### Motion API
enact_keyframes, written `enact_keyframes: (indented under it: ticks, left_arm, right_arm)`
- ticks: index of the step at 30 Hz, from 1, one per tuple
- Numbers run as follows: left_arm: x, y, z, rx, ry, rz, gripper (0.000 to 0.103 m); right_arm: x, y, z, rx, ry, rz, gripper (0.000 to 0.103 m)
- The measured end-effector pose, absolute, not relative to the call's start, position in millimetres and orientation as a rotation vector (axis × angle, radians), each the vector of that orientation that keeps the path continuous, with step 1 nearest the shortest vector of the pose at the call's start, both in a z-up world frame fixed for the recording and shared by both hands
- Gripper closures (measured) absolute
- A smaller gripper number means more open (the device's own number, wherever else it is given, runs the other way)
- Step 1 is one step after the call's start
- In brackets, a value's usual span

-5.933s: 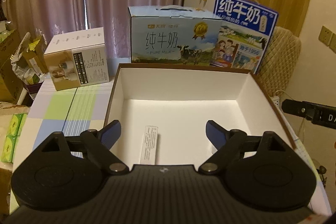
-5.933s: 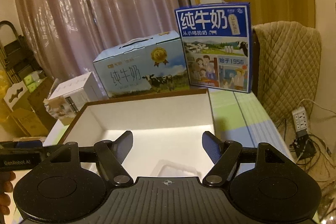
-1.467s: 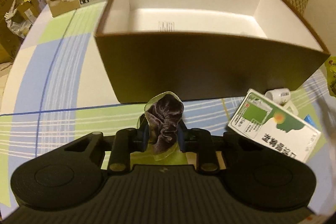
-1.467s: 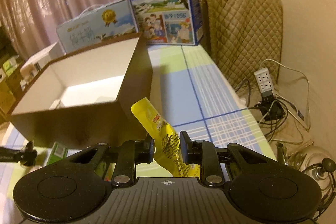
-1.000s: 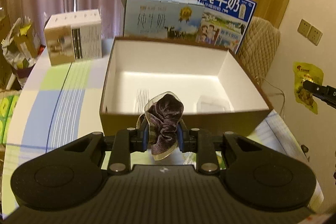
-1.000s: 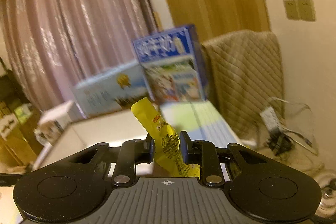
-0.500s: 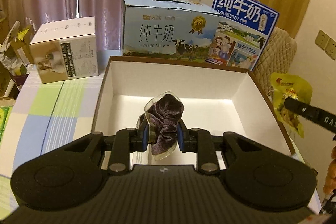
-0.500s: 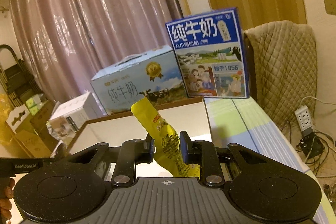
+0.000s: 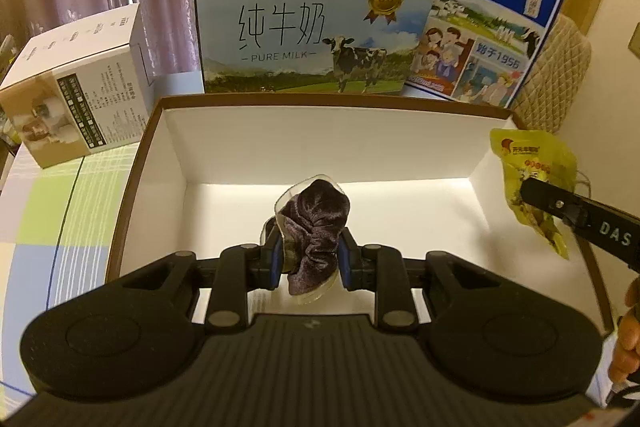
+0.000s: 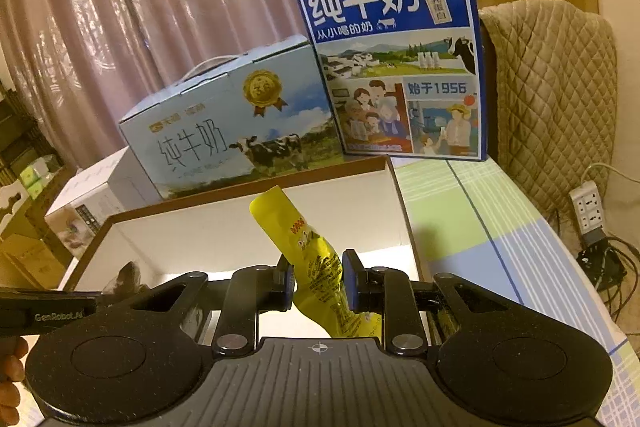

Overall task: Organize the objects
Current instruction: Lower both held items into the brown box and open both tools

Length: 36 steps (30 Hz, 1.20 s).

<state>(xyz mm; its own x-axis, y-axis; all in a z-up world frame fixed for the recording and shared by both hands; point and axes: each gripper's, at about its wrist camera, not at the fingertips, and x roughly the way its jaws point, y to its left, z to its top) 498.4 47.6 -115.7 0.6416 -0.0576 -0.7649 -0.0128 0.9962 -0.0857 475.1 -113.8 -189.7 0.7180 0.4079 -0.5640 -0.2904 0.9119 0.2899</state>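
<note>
My left gripper point(image 9: 311, 259) is shut on a dark velvet scrunchie in clear wrap point(image 9: 314, 227), held above the inside of the brown-edged, white-lined open box point(image 9: 320, 131). My right gripper point(image 10: 318, 281) is shut on a yellow snack pouch point(image 10: 316, 263), poised over the box's right part point(image 10: 394, 203). In the left wrist view the same pouch point(image 9: 530, 171) hangs from the right gripper's finger at the box's right wall. In the right wrist view the scrunchie point(image 10: 126, 277) shows at the left, beside the left gripper's finger point(image 10: 48, 309). The box floor near me is hidden.
Behind the box stand a light-blue milk carton point(image 9: 312, 27) and a dark-blue milk carton point(image 9: 484, 15). A white product box point(image 9: 76, 95) sits at the left on the checked tablecloth point(image 9: 60, 219). A quilted chair point(image 10: 552, 99) and a power strip point(image 10: 586, 203) are to the right.
Both grippers have moved forward and lower over the open box, each still holding its item. The yellow pouch now hangs closer to the box's right wall.
</note>
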Motion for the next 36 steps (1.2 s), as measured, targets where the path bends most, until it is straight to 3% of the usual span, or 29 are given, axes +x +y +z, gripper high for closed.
enact_keyframes:
  ticks: [8,16,20,24,27,29,36]
  left_arm:
    - [523.3,48.1,-124.1,-0.039,0.877,0.01,0.076]
    - [528.8,53.3,-124.0,0.003,0.848,0.054,0.042]
    - [524.0,56.0,-125.1,0.008,0.849,0.054,0.039]
    - [519.1,57.5,-127.6,0.006,0.857,0.048,0.028]
    - [516.1,58.7,-127.9,-0.003,0.865,0.041,0.024]
    - [514.8,59.3,-127.3,-0.005,0.864,0.036,0.022]
    - [506.6,60.3,-123.5,0.004,0.869,0.029,0.017]
  right_arm:
    - [482.0,-112.9,-196.6,0.194,0.681,0.389,0.082]
    - [483.8,-116.3,-197.0,0.206,0.685,0.383,0.082]
    - [483.9,-115.1,-198.3,0.196,0.69,0.386,0.082]
    - [484.1,-116.0,-198.5,0.209,0.677,0.404,0.081]
    - [482.5,-118.4,-194.8,0.22,0.64,0.409,0.066]
    - [479.5,-119.4,-190.9,0.217,0.61,0.405,0.048]
    - [479.1,-116.9,-184.7,0.181,0.621,0.414,0.039]
